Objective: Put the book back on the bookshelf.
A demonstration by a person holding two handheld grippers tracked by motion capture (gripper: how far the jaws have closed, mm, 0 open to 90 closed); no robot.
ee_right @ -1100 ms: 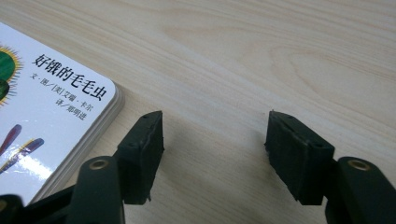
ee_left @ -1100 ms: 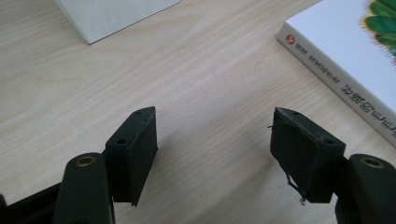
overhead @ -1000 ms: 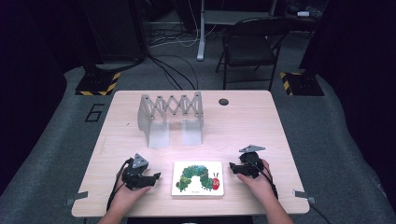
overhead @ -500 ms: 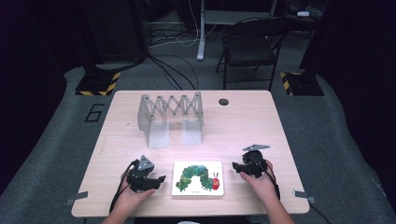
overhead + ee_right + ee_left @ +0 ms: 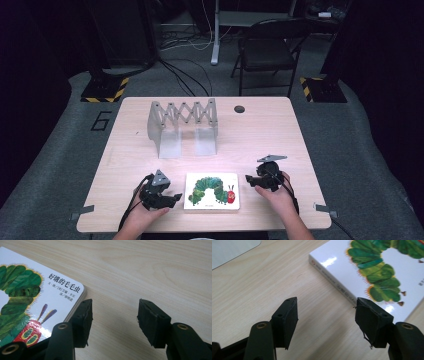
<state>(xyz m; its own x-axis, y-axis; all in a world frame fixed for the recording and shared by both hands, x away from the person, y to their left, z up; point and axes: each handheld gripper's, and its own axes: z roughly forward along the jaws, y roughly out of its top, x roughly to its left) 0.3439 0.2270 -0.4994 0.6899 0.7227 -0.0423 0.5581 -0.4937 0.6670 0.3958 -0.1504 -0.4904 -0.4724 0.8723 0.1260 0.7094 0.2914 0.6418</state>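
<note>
Since a second ago, both of my hands have drawn in toward the caterpillar picture book (image 5: 212, 191), which has not shifted on the surface (image 5: 260, 130). My left gripper (image 5: 172, 198) has slid a little toward the book's left edge. My right gripper (image 5: 248, 179) has kept near the book's upper right corner, and its jaws have just been closing, with nothing between them.

From the high view, the book lies flat near the front edge of the surface, between my two hands, cover up with the green caterpillar and its red head showing. Behind it, well apart, stands a grey accordion-style folding rack (image 5: 183, 127), and a small dark round hole (image 5: 239, 108) sits near the far edge.

Along my left gripper (image 5: 325, 312), the jaws stand moderately apart over bare wood; the book (image 5: 372, 272) lies just beyond them, its white spine edge running diagonally, and the right-hand jaw overlaps the book's near edge in the picture, though I cannot tell whether it touches.

Along my right gripper (image 5: 115, 315), the jaws stand narrower but still parted, empty, with wood between them. The book (image 5: 32, 302) sits just beside the left-hand jaw, its rounded corner with printed Chinese characters close to the pad; whether they touch I cannot tell.
</note>
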